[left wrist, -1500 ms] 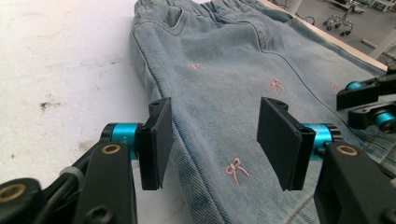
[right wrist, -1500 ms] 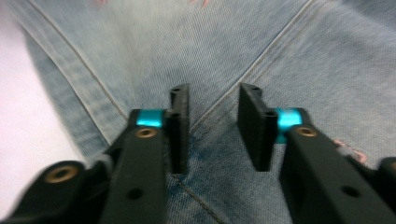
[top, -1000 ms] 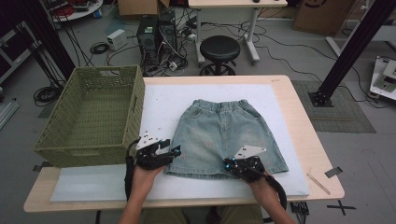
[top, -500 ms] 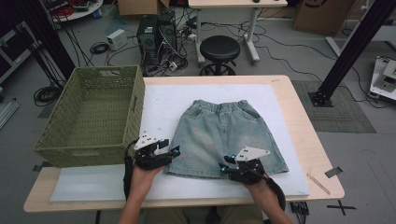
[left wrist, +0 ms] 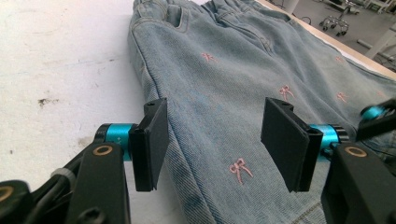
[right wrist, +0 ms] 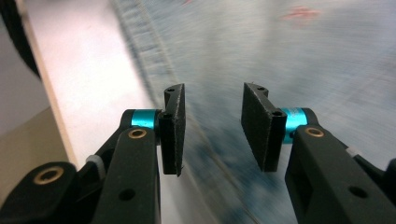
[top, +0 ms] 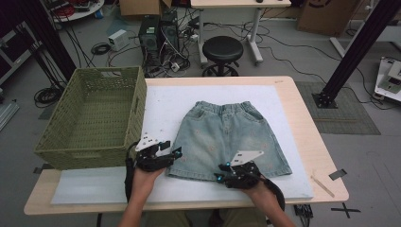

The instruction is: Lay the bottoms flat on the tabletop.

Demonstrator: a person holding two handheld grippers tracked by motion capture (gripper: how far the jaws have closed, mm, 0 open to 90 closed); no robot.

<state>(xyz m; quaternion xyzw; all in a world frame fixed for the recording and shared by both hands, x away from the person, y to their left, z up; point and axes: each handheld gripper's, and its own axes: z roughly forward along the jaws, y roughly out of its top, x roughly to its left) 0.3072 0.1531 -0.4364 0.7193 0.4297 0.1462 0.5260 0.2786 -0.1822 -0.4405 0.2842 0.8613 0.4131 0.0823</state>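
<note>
Denim skirt (top: 229, 141): flat on white surface (top: 161, 101), hem edge between both sets of jaws. Left gripper (left wrist: 215, 140) agape; right gripper (right wrist: 212, 128) agape, just opening, nothing clamped. Likely positioned for hem pickup.

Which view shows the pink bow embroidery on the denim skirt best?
The left gripper view: bows on the denim skirt are sharp and close. The high view shows the whole skirt, its bows only faint specks; the right gripper view gives blurred denim with one pink smear.

Pale blue denim skirt (top: 229, 142) (pink bows), green woven basket (top: 92, 118)
</note>
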